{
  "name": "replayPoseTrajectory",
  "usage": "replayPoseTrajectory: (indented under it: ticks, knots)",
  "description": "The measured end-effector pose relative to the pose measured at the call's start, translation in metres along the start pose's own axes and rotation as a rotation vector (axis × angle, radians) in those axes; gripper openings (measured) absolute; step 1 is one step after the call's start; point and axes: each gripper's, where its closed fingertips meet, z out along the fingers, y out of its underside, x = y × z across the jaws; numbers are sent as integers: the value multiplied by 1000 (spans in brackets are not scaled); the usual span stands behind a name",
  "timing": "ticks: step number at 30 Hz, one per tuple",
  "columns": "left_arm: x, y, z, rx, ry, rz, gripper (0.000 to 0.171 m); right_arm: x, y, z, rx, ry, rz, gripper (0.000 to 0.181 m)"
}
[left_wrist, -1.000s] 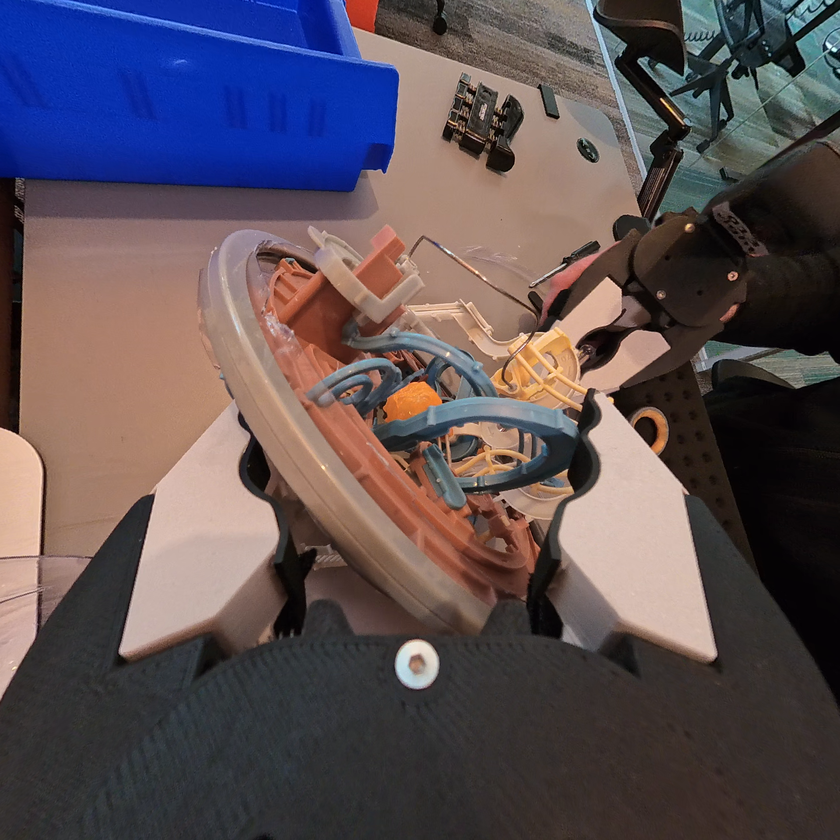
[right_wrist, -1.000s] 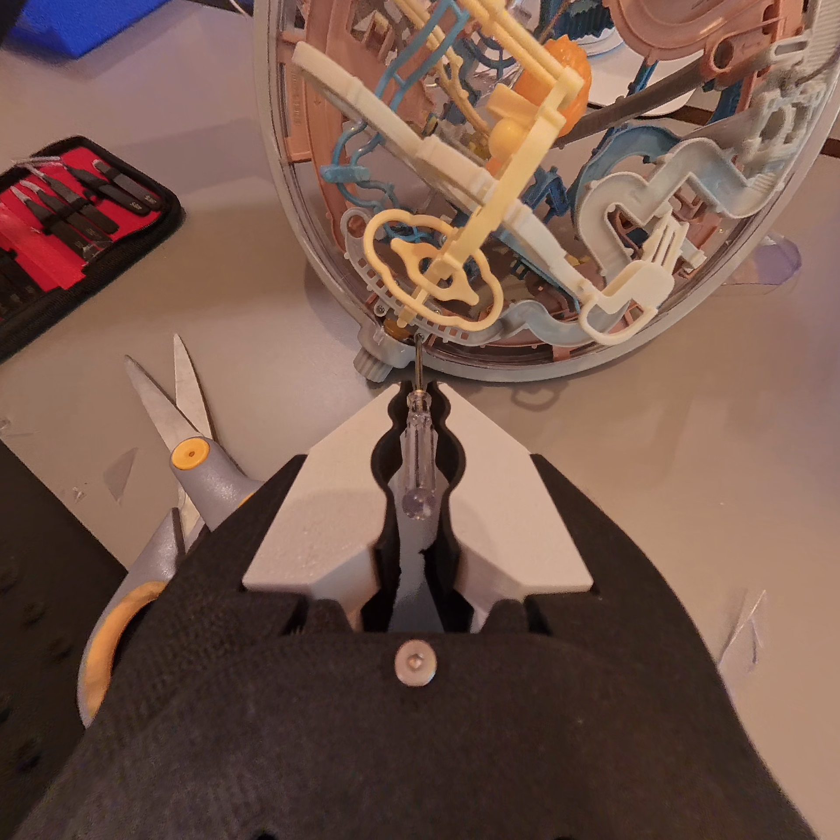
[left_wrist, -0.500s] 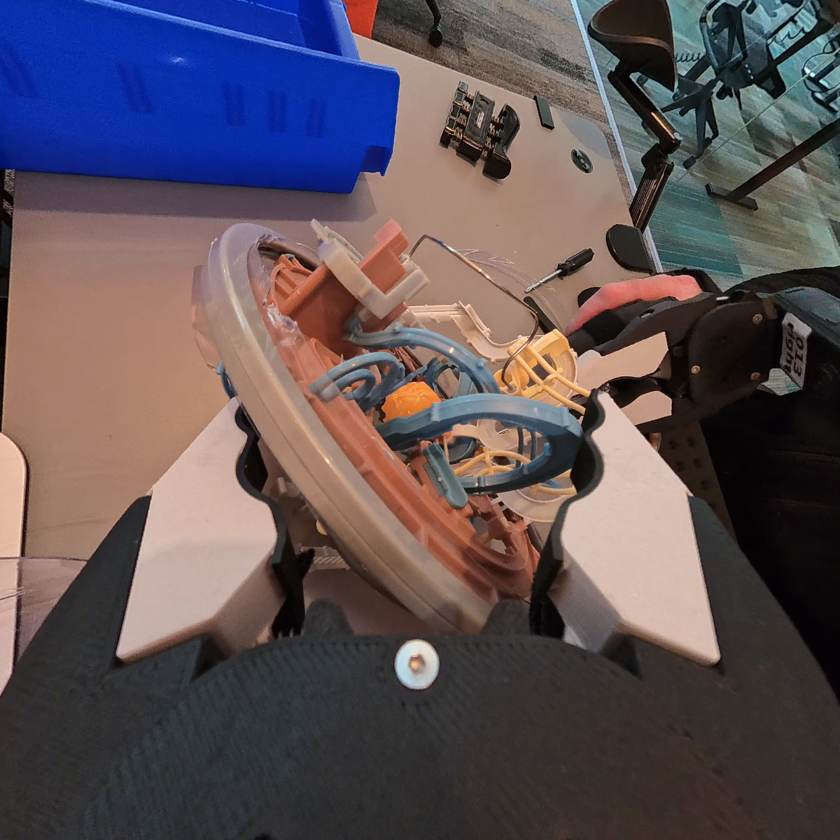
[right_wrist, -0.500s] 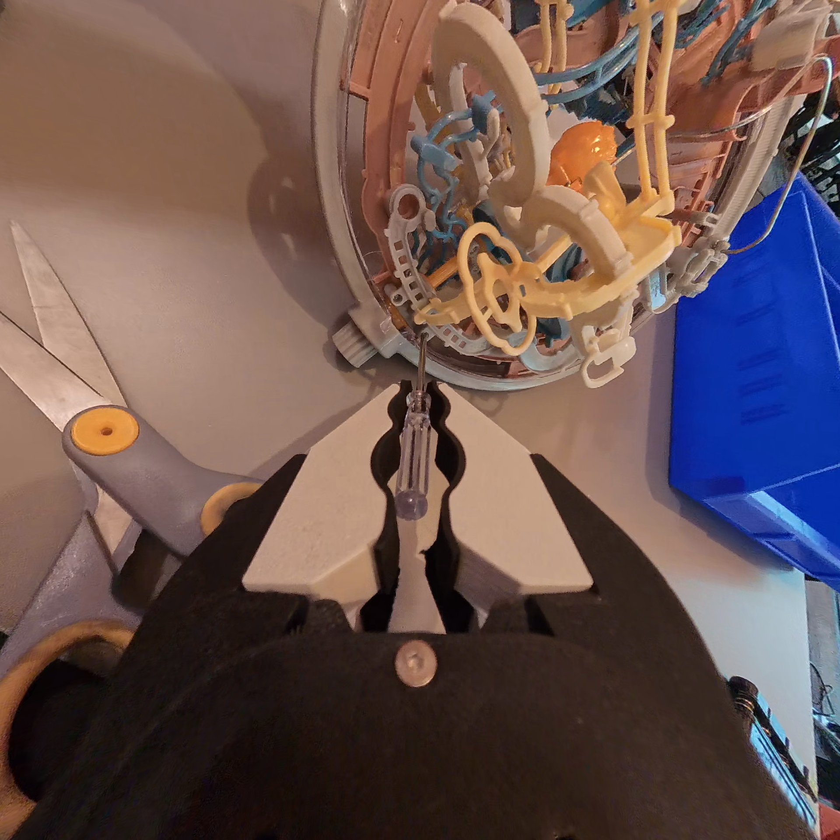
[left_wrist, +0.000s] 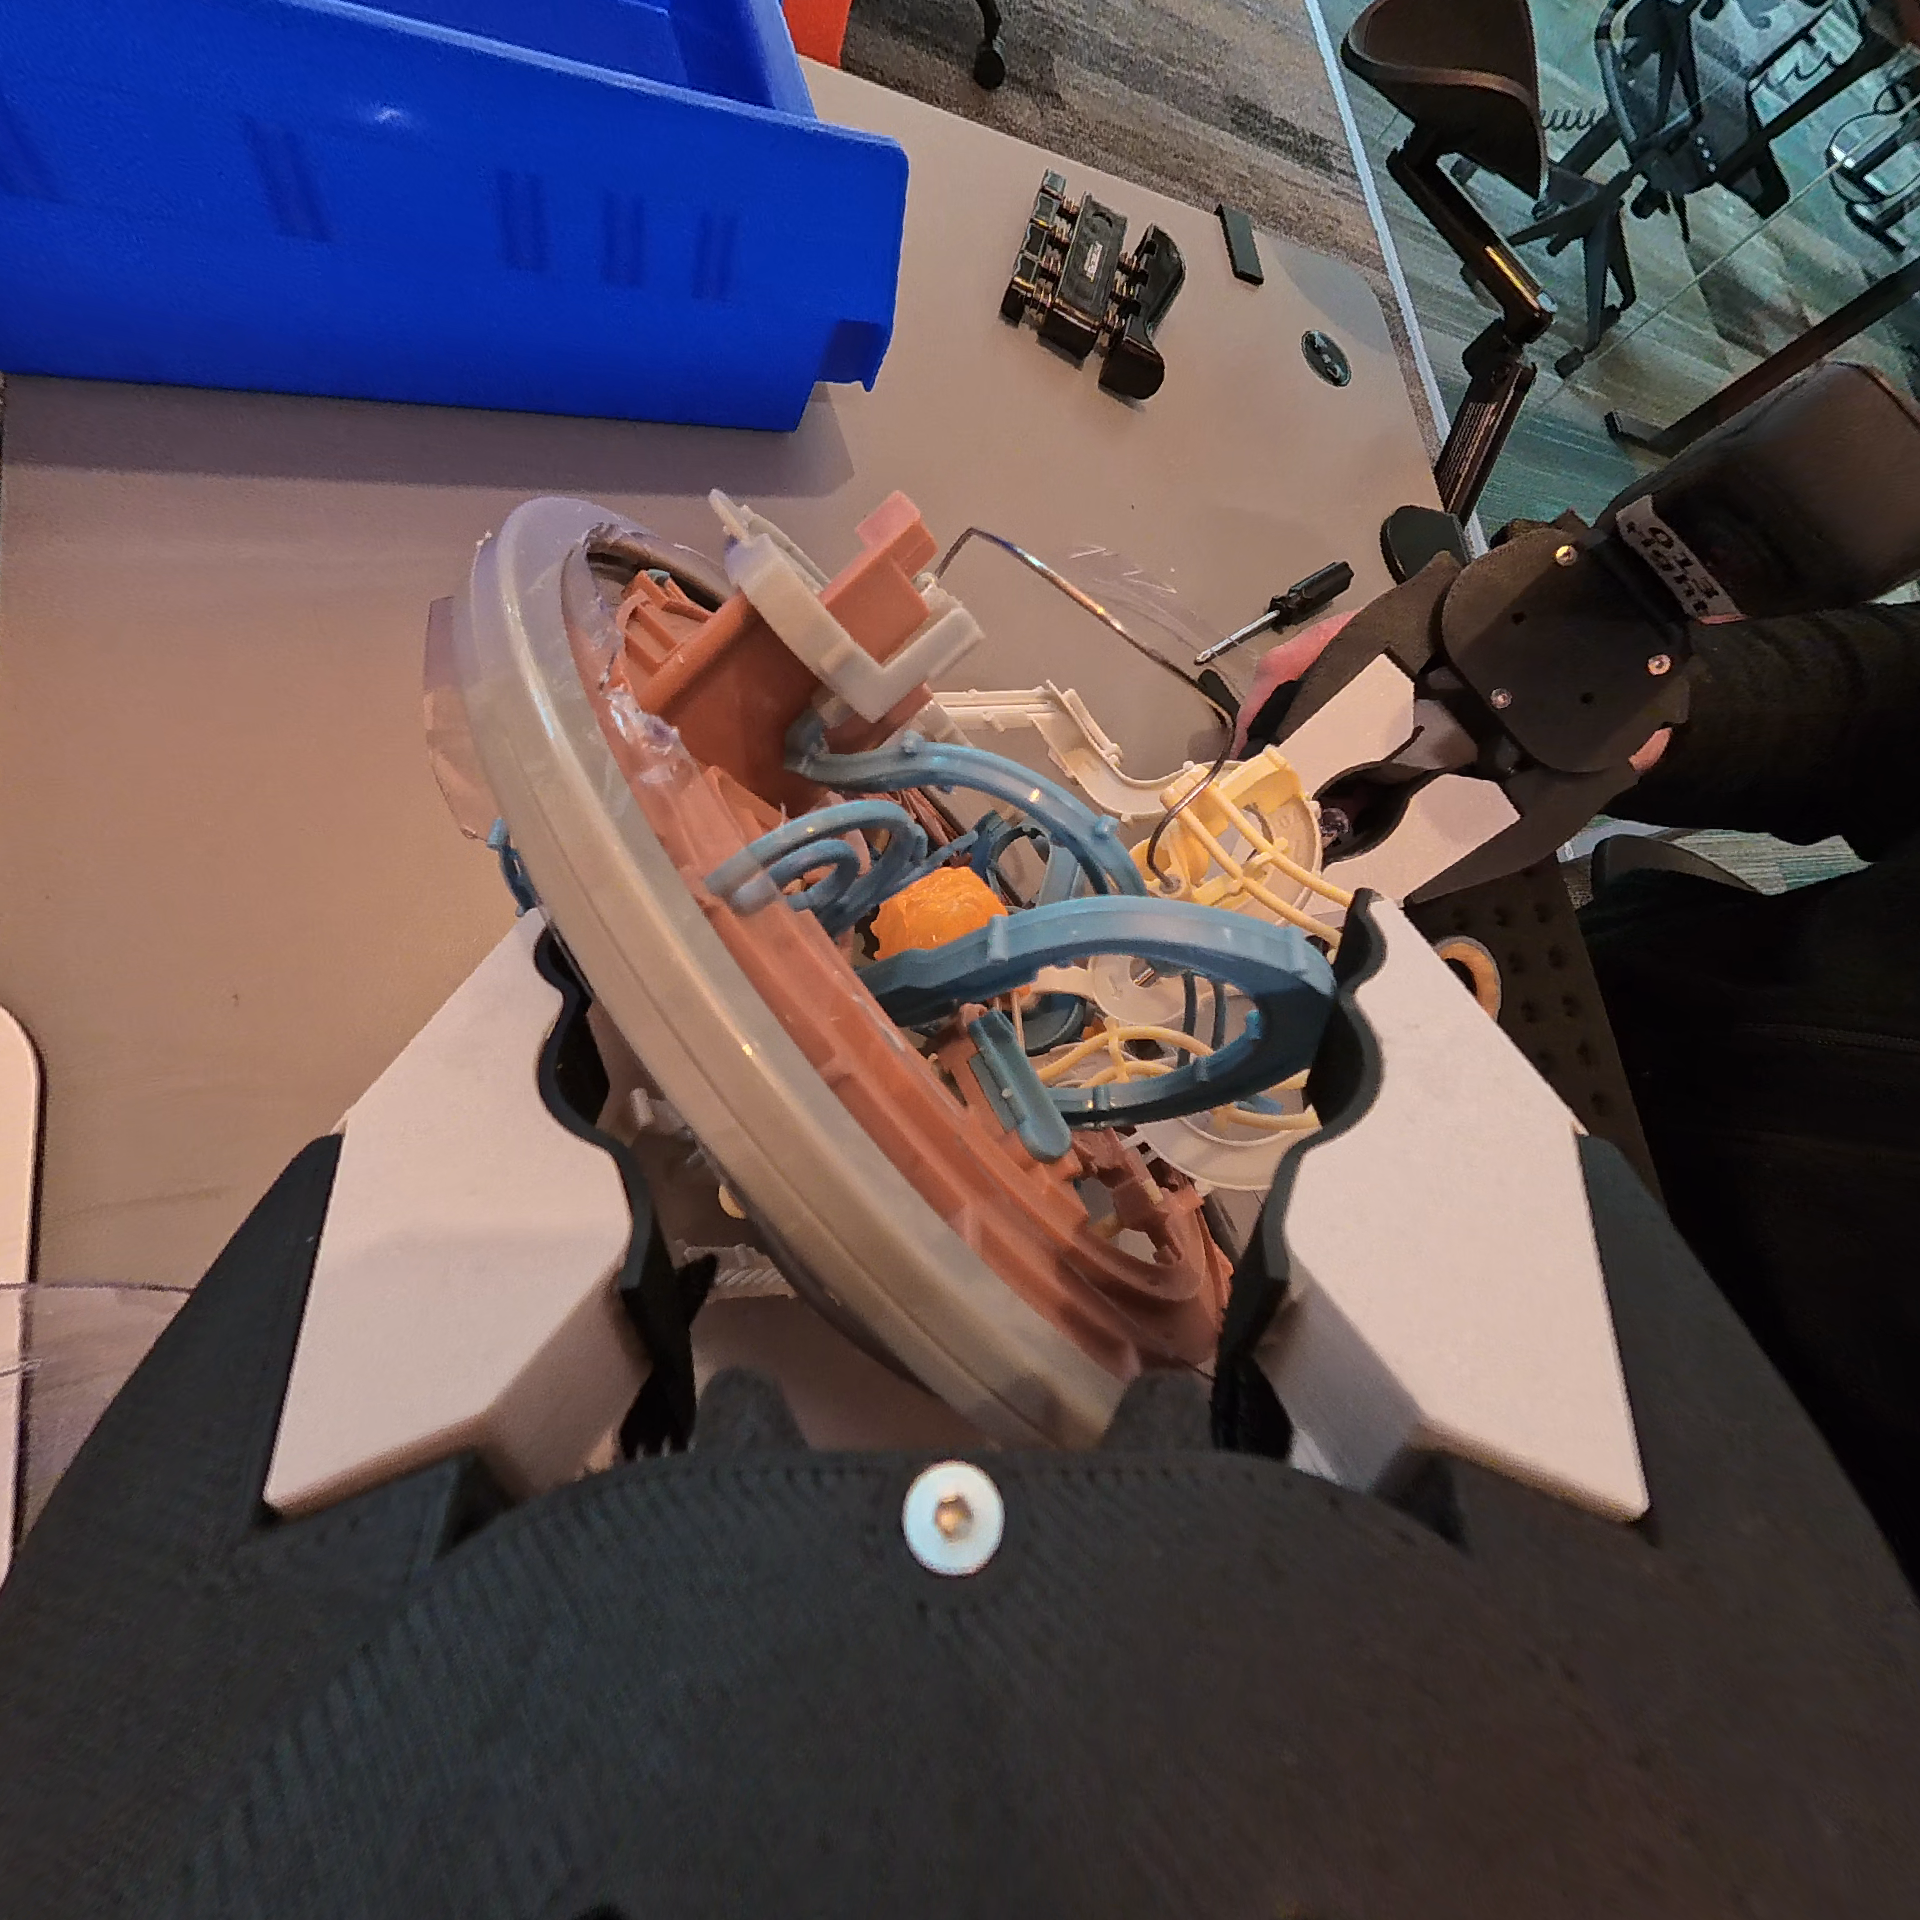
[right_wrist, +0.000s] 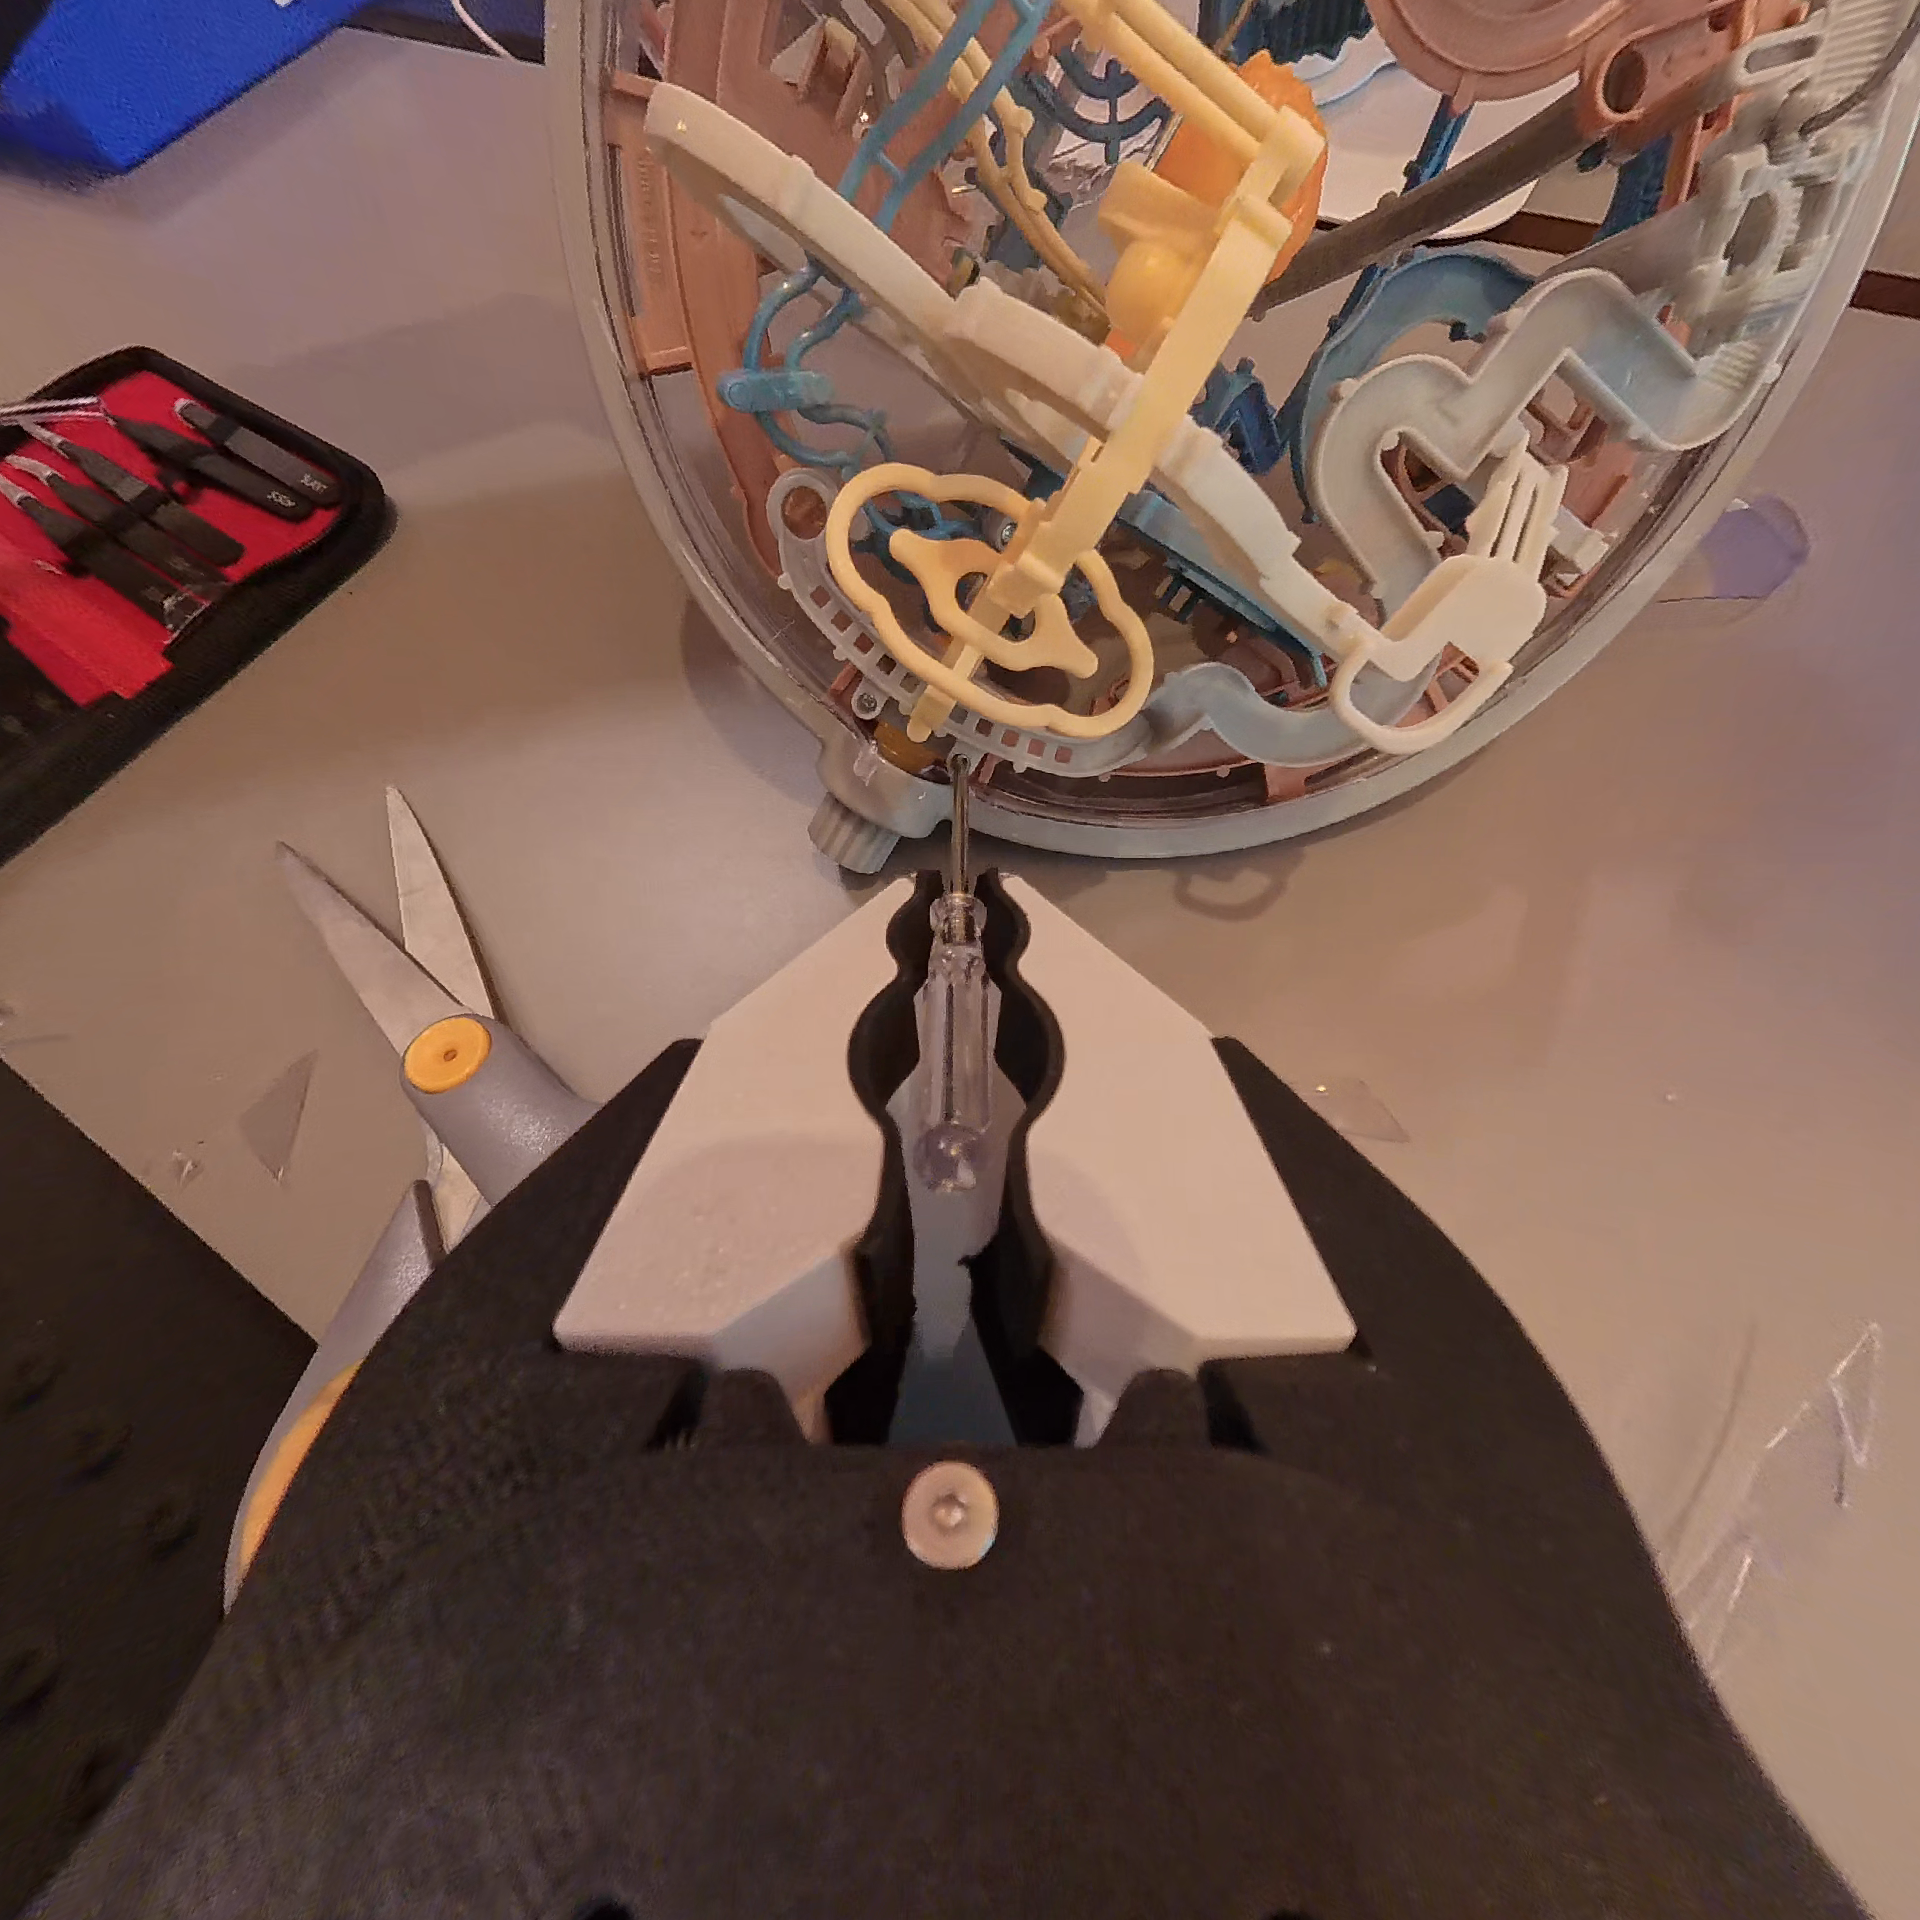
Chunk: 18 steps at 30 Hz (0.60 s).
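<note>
My left gripper (left_wrist: 951, 961) is shut on a half-sphere maze toy (left_wrist: 790, 1049): a grey rim with brown, blue, cream and orange tracks inside, held tilted above the table. The toy also shows in the right wrist view (right_wrist: 1195, 416) under a clear dome. My right gripper (right_wrist: 958, 899) is shut on a small clear-handled screwdriver (right_wrist: 951, 1039). Its metal tip touches the toy's rim beside a grey knob (right_wrist: 847, 831). The right gripper also shows in the left wrist view (left_wrist: 1382, 790), at the toy's far right side.
A blue bin (left_wrist: 416, 197) stands at the back left. A black tool block (left_wrist: 1091, 281) and a black-handled screwdriver (left_wrist: 1278, 618) lie on the table beyond the toy. Scissors (right_wrist: 416, 1039) and a red-lined tool case (right_wrist: 135, 540) lie left of my right gripper. Left tips to right tips: about 15 centimeters. From my right tips it is roughly 30 centimeters to the black tool block (left_wrist: 1091, 281); from my left, 35 centimeters.
My right gripper, rolled sideways half a second ago, has rolled back to where it was a second ago, with the screwdriver tip kept at the rim. The left gripper holds the toy still.
</note>
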Motion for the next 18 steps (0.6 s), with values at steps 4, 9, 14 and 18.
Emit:
replayPoseTrajectory:
  ticks: [4,9,14,18]
  knots:
    - [0,0,0,1,2,0,137,0,-1,0,-6,-3,-3,6]
    - [0,0,1,-2,5,-3,138,0,-3,-1,-43,-12,-30,6]
    - [0,0,1,3,4,-9,139,-1,-3,-1,-117,-47,-11,6]
    - [0,0,2,6,1,-11,139,0,0,-2,-193,-47,-64,6]
